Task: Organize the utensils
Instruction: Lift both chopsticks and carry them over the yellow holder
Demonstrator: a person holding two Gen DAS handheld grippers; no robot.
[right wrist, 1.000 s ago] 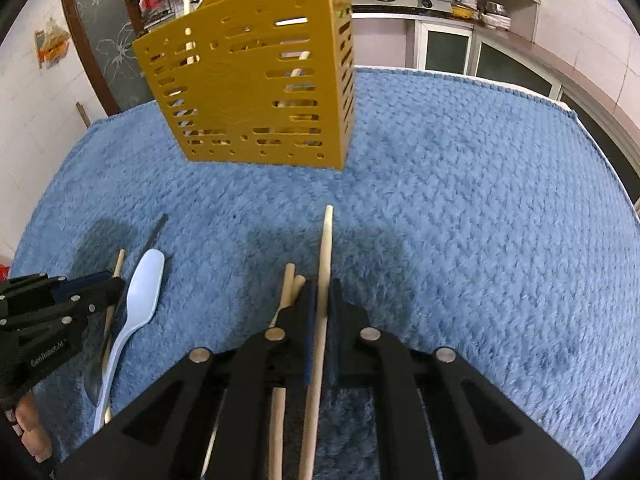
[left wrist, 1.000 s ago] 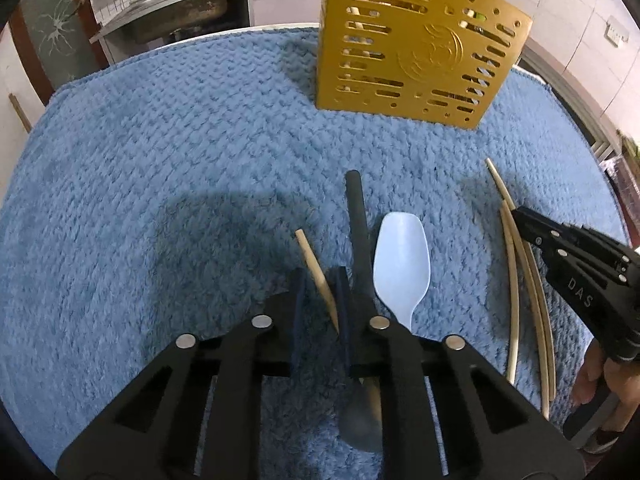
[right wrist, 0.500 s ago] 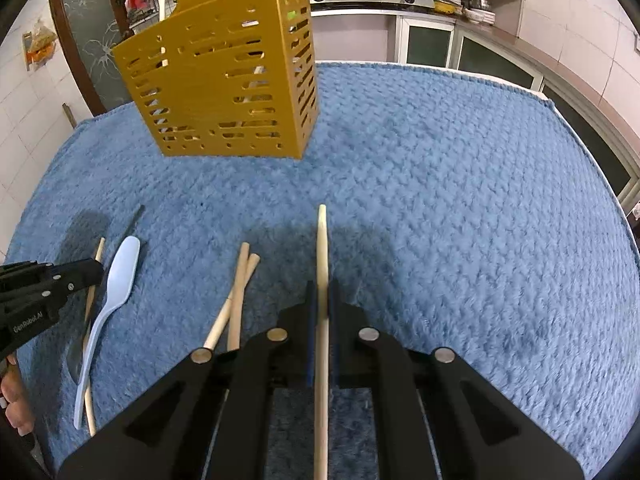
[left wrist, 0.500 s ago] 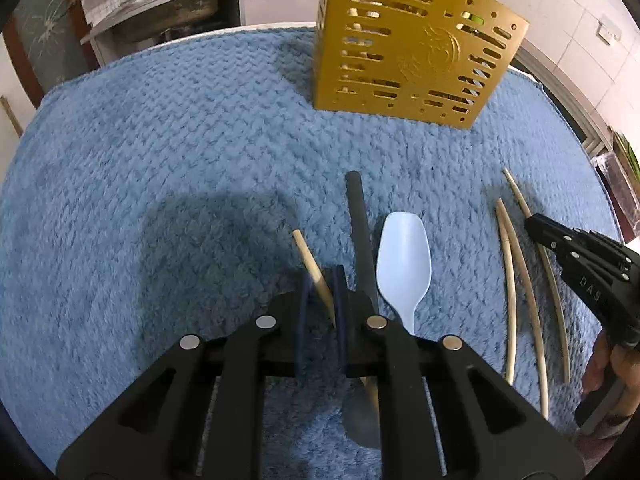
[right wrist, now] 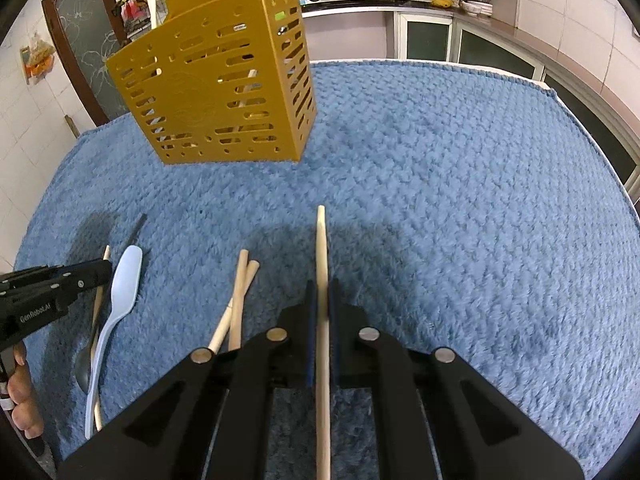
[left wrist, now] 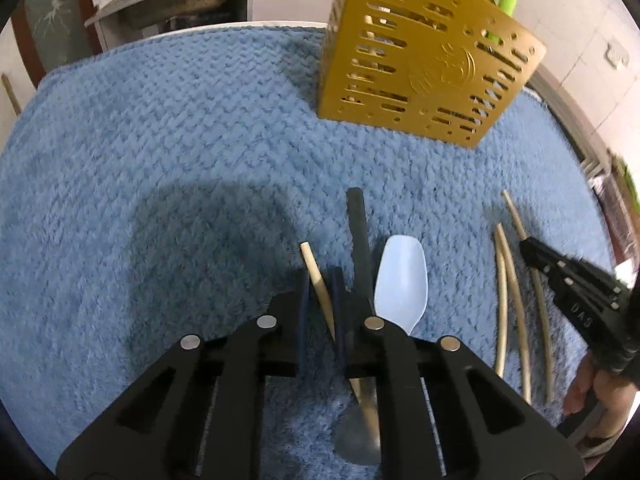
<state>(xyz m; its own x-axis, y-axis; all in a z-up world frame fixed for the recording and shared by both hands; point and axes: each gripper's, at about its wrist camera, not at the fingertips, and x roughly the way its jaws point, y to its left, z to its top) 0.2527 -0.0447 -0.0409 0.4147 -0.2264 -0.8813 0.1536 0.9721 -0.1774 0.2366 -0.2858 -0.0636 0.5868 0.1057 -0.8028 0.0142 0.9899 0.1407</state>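
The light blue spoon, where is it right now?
The light blue spoon lies flat on the blue towel, just right of the black-handled spoon in the left wrist view, between the left gripper and the loose chopsticks.

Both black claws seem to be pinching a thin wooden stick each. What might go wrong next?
The right gripper pinches its chopstick near one end, so it may swing or miss the yellow holder. The left gripper, closed on another chopstick lying over the dark spoon, could drag that along or nudge the white spoon.

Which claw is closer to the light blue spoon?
Left. The left claw is right beside the light blue spoon; the right claw is farther off, past two loose chopsticks.
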